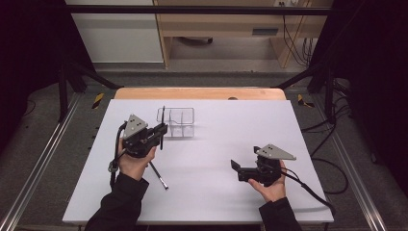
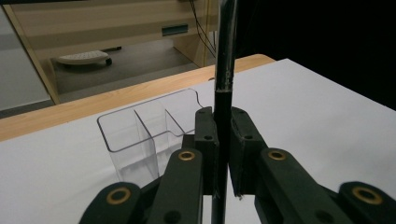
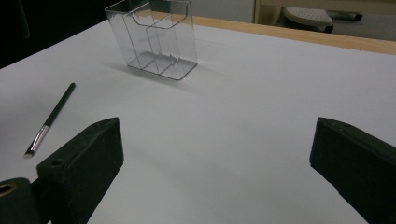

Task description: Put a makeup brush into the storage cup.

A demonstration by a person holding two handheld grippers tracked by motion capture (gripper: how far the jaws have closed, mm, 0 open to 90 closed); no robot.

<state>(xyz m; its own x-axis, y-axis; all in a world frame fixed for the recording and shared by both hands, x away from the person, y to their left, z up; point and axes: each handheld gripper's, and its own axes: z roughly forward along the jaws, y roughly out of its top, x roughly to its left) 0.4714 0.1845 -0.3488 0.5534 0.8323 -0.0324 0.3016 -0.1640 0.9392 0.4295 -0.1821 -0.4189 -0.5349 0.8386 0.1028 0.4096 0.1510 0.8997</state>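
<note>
Currently, at left of centre in the high view, my left gripper [image 1: 161, 131] is clamped on a thin black stick [image 1: 162, 126], held upright. In the left gripper view this stick [image 2: 223, 93] runs vertically between the two pads, both pressing on it. Just right of it stands the clear plastic organizer [image 1: 176, 121] with its divided compartments, apart from the stick. A second black brush [image 1: 158, 175] with a metal ferrule lies flat on the white table [image 1: 231, 115], lower left of centre. At lower right, my right gripper [image 1: 236, 169] has its jaws wide apart with nothing between them, just above the table surface.
</note>
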